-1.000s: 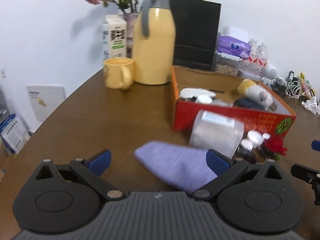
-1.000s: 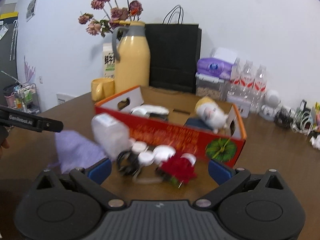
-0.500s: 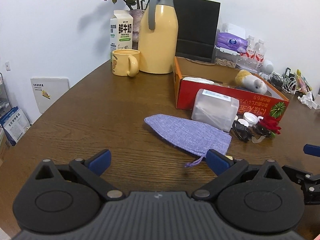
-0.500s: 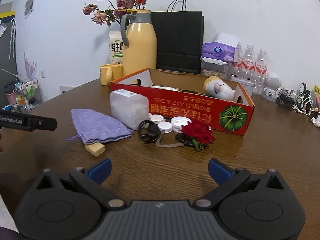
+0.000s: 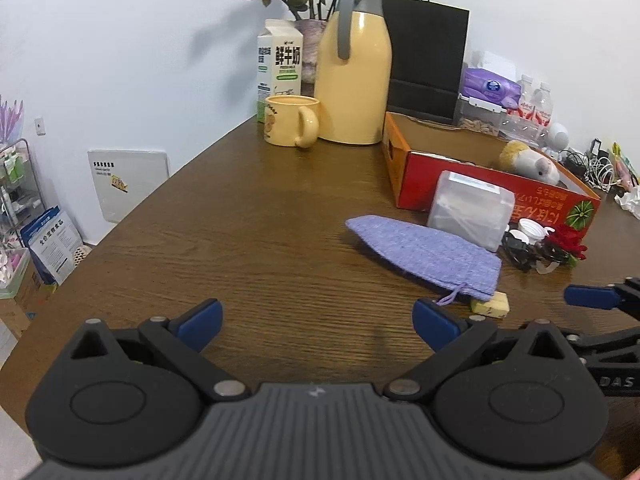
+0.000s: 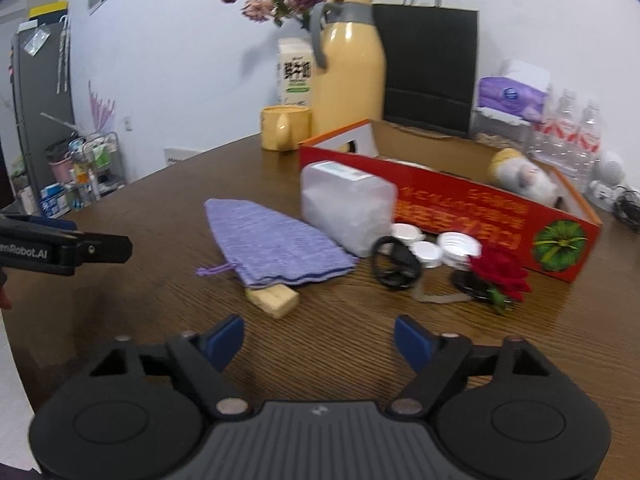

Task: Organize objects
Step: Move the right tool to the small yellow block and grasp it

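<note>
The right gripper [image 6: 319, 340] has just been narrowing its jaws, nothing between them; the wooden block [image 6: 274, 300] lies just ahead of its left finger, likely the next pick. The left gripper [image 5: 316, 322] gapes empty. The red box [image 6: 452, 216] holds a plush toy [image 6: 520, 178] (other contents unclear).

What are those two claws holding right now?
Nothing. The left claw and right claw are both empty above the table; the right's jaws have just been closing.
</note>
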Motion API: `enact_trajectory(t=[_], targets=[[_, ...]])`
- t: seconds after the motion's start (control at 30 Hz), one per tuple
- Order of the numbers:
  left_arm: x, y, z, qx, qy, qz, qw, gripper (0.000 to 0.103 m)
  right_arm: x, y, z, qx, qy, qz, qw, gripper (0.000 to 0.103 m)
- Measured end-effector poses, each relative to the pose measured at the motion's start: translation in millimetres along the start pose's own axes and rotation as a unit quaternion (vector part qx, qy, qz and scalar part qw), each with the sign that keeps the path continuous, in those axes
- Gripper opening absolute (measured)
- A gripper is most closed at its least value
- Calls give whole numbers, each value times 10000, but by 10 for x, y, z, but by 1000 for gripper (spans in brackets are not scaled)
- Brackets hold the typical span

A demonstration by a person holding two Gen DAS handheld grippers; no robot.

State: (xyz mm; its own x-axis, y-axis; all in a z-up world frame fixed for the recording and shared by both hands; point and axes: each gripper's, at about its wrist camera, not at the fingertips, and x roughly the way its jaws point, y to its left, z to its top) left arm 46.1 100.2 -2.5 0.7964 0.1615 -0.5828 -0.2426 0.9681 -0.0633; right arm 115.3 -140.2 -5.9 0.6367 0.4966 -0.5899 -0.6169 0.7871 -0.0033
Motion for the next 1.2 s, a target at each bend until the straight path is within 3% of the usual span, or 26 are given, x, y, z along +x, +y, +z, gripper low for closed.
enact_trajectory(t=[0.13, 0.2, 0.43, 0.67, 1.2], targets=[[-8, 55, -7, -36, -10, 1, 10000, 103, 141, 103, 50, -63, 89, 79, 9999, 67], [8, 71, -7, -49, -1, -2, 10000, 103, 201, 149, 79, -77, 126, 90, 9999, 58], [41, 91, -18, -69, 53, -19, 10000, 103, 338, 280, 137, -188, 158, 134, 9996, 51], [64, 59, -18, -43, 96, -21, 9999, 103, 374, 277, 153, -119, 123, 153, 9997, 34], [77, -67, 19, 51, 103, -17, 9999, 103, 167, 142, 54, -53, -51, 244, 9997, 34]])
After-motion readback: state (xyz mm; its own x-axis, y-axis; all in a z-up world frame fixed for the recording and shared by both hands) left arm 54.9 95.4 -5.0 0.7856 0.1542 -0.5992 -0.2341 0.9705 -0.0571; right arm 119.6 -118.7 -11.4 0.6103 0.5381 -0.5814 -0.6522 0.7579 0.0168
